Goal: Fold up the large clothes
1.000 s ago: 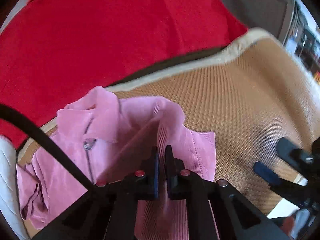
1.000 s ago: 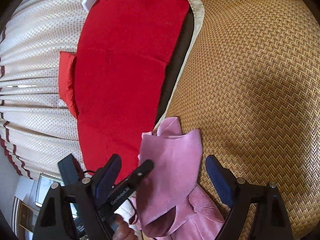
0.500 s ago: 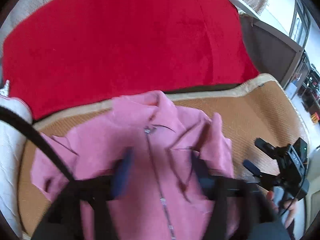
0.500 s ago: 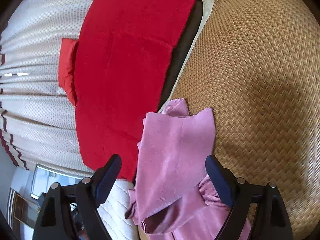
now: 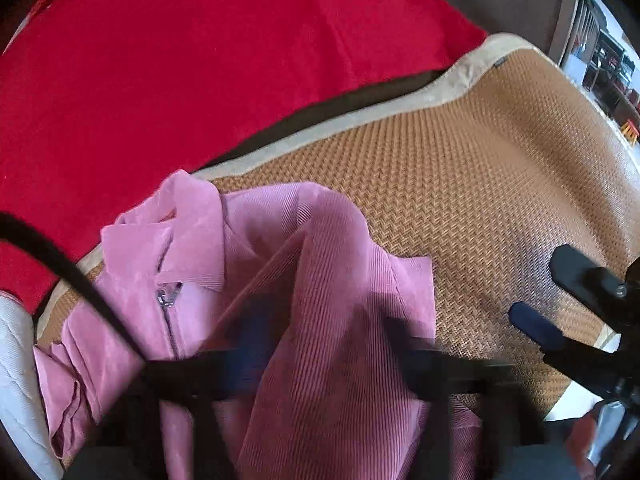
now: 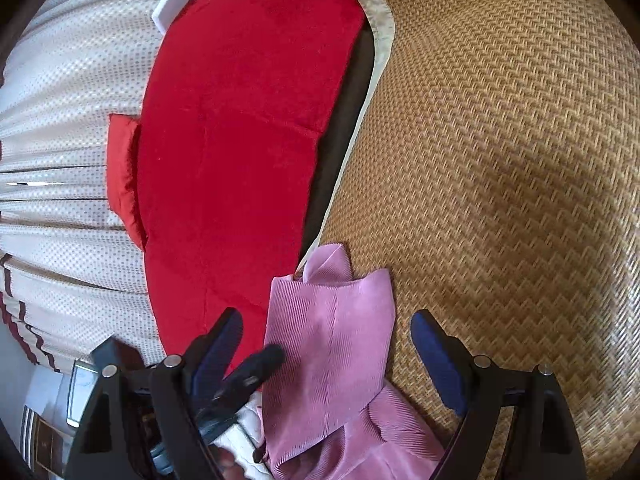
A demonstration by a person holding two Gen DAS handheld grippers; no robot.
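Observation:
A pink ribbed jacket [image 5: 192, 240] with a zip and collar lies crumpled at the near left corner of the woven mat [image 5: 480, 200]. One fold of it stands up in a ridge. In the left wrist view my left gripper [image 5: 328, 340] is blurred. Its jaws are closing, still apart on either side of that ridge. The right wrist view shows the left gripper [image 6: 260, 364] at the edge of the jacket [image 6: 332, 320]. My right gripper [image 6: 326, 348] hangs open above the jacket, its pads [image 6: 436, 348] touching nothing. From the left wrist, the right gripper [image 5: 556, 300] shows over the mat.
A red blanket [image 5: 200, 60] covers the surface beyond the mat's beige border. A white quilted cushion [image 5: 16, 380] lies at the near left. A dotted curtain [image 6: 60, 100] and a red pillow [image 6: 124, 168] stand behind. The person's hand [image 5: 580, 440] shows at the bottom right.
The left gripper let go of the raised fold, pulled back with its jaws wide, then came down over the same fold again. The right gripper has stayed open and almost still.

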